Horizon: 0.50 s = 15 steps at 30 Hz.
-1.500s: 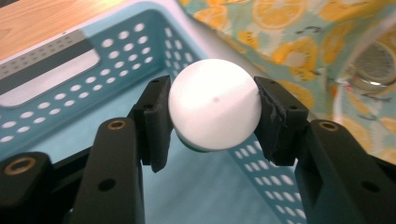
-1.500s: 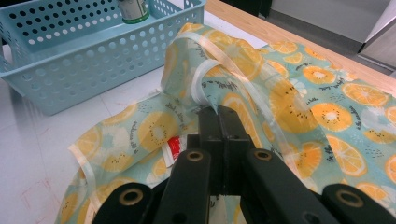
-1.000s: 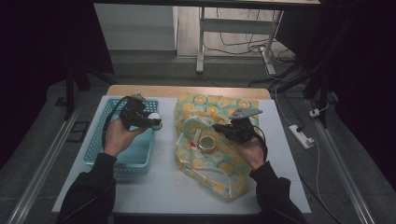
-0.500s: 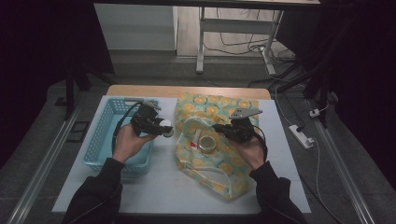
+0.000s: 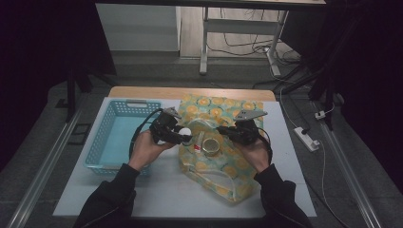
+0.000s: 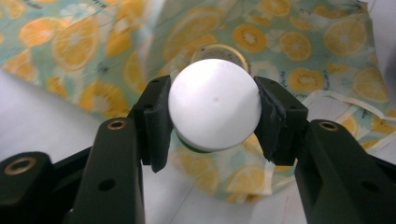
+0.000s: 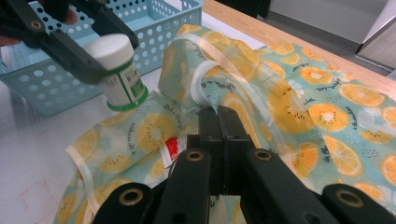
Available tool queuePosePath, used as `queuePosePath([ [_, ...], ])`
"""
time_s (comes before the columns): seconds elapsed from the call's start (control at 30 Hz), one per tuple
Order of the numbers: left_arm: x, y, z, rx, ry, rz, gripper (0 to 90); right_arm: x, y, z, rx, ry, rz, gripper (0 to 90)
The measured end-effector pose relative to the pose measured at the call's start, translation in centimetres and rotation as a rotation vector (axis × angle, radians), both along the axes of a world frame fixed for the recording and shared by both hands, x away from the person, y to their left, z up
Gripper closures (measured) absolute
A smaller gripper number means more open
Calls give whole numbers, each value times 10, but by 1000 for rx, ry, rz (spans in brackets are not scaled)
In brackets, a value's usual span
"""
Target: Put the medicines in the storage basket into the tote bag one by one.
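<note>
Gripping a white-capped bottle (image 6: 214, 109) between left gripper (image 5: 183, 137) jaws, at nine o'clock of the fruit-print bag (image 5: 237, 171). Right gripper (image 7: 219, 135) jaws pinched shut on the bag's rim. Blue basket (image 5: 107, 142) at nine o'clock.

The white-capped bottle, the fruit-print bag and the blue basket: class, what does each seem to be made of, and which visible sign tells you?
White-capped bottle: probably plastic; smooth matte cap, with a printed green-and-white label.
Fruit-print bag: seemingly soft coated fabric or flexible plastic; it folds and creases, with a slight sheen and pale band handles.
Blue basket: moulded rigid plastic, judging by its evenly perforated walls and thick rim.
</note>
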<state>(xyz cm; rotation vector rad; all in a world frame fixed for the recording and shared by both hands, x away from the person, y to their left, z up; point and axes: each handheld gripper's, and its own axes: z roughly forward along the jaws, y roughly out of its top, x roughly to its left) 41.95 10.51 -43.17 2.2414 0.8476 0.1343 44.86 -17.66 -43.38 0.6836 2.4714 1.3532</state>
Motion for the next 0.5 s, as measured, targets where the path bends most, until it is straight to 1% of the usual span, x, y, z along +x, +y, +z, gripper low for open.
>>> queuePosePath([
  [0.17,4,-18,-2,1,0,-31,505,0,0,0,0,-2,1,900],
  [0.33,8,-36,-4,13,-3,-58,504,0,0,1,0,-2,1,900],
  [0.37,9,-40,-4,23,-5,-66,504,0,0,1,-2,-3,1,900],
  [0.5,13,-54,-7,40,-10,-77,504,0,-1,1,3,-5,0,900],
])
